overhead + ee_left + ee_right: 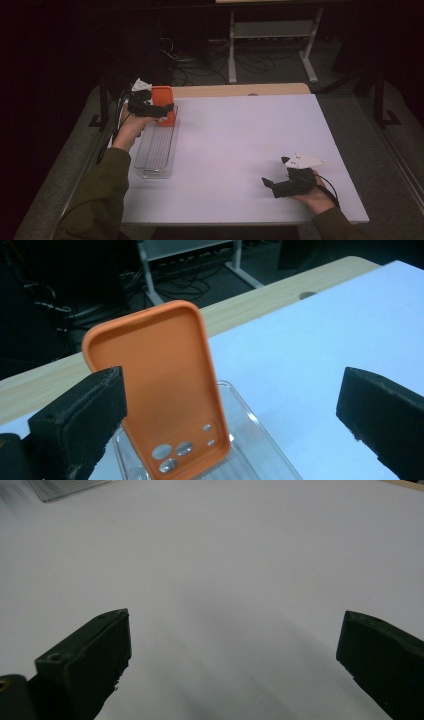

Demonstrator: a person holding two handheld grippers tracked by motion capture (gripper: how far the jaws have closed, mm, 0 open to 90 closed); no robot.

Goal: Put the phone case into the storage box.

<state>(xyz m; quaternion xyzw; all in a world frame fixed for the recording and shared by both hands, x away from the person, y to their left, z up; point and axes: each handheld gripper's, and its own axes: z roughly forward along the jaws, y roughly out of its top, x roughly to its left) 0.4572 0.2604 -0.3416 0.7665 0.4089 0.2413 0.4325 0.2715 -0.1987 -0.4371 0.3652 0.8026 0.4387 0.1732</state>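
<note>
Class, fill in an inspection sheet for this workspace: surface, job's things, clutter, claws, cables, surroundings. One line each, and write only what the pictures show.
Surface: white table, a wooden strip along its far edge.
Job's things: orange phone case standing tilted at the far end of a clear ribbed tray, camera holes low.
Clutter: nothing seen.
Claws: left claw open around the case, one jaw close beside it, contact unclear; right claw open, low over bare table near the front right.
Cables: one trails from each claw; more lie on the floor beyond the table.
Surroundings: dark room, white frame with a shelf behind the table.
</note>
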